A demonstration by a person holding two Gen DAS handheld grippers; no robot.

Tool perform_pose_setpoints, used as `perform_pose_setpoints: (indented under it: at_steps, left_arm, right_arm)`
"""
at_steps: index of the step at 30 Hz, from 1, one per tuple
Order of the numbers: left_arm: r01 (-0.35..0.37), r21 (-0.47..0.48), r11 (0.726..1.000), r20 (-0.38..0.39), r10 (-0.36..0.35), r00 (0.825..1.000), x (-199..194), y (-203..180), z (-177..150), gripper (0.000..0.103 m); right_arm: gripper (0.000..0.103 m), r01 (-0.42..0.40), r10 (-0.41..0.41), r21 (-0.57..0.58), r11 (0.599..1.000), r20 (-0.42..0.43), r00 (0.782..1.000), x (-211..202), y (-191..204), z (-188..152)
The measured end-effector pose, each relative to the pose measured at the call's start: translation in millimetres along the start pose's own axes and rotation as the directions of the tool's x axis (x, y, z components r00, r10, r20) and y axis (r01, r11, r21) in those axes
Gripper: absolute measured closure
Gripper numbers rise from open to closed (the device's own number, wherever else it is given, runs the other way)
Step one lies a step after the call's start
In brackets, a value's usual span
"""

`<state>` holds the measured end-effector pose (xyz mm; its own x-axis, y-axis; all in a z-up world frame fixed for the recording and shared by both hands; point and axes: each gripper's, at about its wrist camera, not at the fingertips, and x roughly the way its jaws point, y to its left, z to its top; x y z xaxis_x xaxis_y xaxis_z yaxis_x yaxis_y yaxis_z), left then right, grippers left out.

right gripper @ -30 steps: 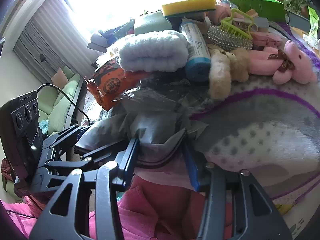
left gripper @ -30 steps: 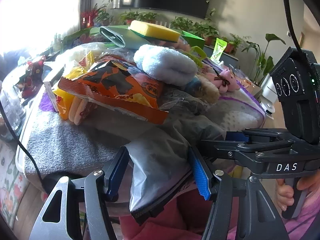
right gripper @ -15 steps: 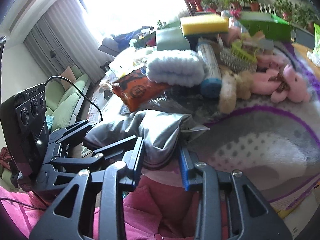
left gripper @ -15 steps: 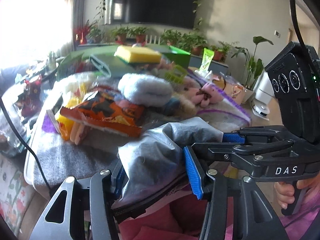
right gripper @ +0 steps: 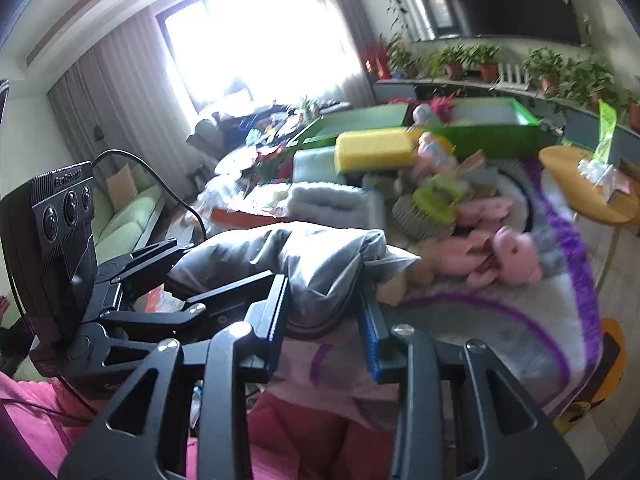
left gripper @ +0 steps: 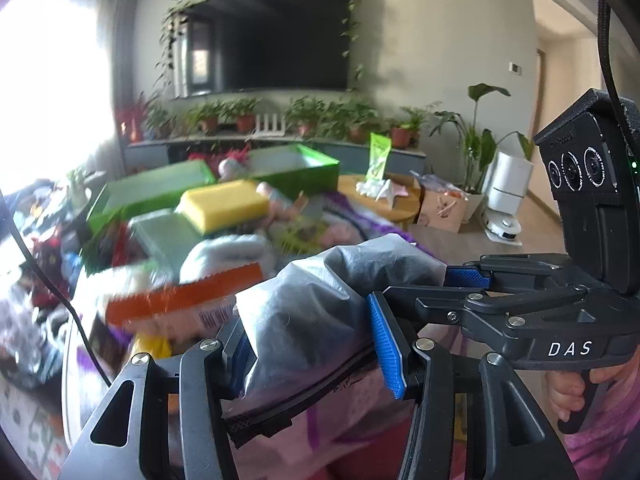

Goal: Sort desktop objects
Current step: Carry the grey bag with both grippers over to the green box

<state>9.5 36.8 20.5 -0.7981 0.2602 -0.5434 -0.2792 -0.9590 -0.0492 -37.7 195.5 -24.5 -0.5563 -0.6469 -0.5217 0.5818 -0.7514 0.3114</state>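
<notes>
Item: grey plastic bag (left gripper: 320, 312), crumpled, with a dark zip-like edge along its underside. We found it held clear of the cluttered table, gripped at both ends. Left gripper (left gripper: 312, 344): jaws clamped on the bag's near portion. Right gripper (right gripper: 324, 312): jaws had just been closing and opened again a touch, with the bag pinched between them. Behind, blurred, we noted a yellow sponge (left gripper: 224, 204), two green boxes (left gripper: 296, 168), an orange snack packet (left gripper: 184, 300) and a pink plush toy (right gripper: 508, 260).
</notes>
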Motion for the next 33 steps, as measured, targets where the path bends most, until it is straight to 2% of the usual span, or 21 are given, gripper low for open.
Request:
perform_pose_setpoints:
  at_steps: [5,12,21,26,33]
  left_arm:
    - [0.02,0.037,0.999,0.02,-0.021,1.0,25.4,-1.6,23.0,0.051]
    - [0.037,0.04,0.999,0.01,-0.037,0.999,57.3,13.5,41.3,0.051]
    - [0.04,0.059,0.997,0.02,-0.041,0.999,87.4,27.9,71.7,0.051]
    - [0.058,0.042,0.997,-0.002,-0.058,0.998,108.1,39.2,89.1,0.051]
    - [0.072,0.033,0.997,-0.019,-0.072,0.997,119.1,39.2,115.6,0.051]
  right_arm:
    - [0.069,0.019,-0.02,0.018,1.0,0.04,0.999,4.1,-25.5,25.5]
    - [0.069,0.022,-0.025,0.062,0.998,0.044,0.999,29.5,-58.0,52.6]
    - [0.069,0.023,-0.027,0.066,0.998,0.051,0.998,53.9,-78.1,86.1]
    - [0.069,0.03,-0.034,0.077,0.997,0.052,0.998,69.0,-91.9,104.6]
    - [0.069,0.038,-0.044,0.081,0.996,0.074,0.996,69.9,-102.1,121.3]
